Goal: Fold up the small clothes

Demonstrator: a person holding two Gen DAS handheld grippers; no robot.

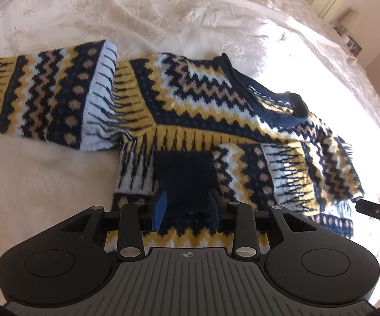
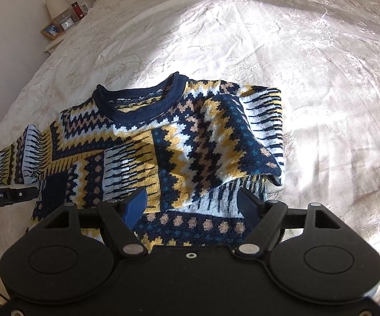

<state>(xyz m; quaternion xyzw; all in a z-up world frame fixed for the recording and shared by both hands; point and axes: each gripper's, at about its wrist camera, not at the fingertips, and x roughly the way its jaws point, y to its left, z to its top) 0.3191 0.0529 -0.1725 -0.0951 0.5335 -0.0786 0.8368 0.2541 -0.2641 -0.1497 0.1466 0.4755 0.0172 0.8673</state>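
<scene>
The left sleeve [image 1: 45, 92] of the small sweater [image 1: 190, 110] lies stretched flat out to the side on the bed [image 1: 163, 13], not yet folded in. The left gripper [image 1: 187, 210] hangs just over the sweater's lower middle, above a plain navy patch; its jaws stand partly open with blue pads [image 1: 159, 208] showing, and nothing appears to be clamped between them. Further right, the right sleeve [image 2: 229, 137] is already folded across the chest, a little rumpled at the shoulder. The right gripper [image 2: 190, 202] sits low over the hem on that side with jaws wide open, holding nothing.

My reading is that the fold is about half made: one sleeve in, one out. The next move likely calls for the left gripper to travel out to the far cuff, pinch it, and carry it over the body to match the other side.

The sweater is a thick, soft knit in zigzag and diamond bands of navy, mustard, tan and white, with a ribbed navy round collar [image 2: 139, 102]. It should drape heavily and hold a crease poorly. The bed's cover is cream, glossy, embroidered with flowers and lightly wrinkled
</scene>
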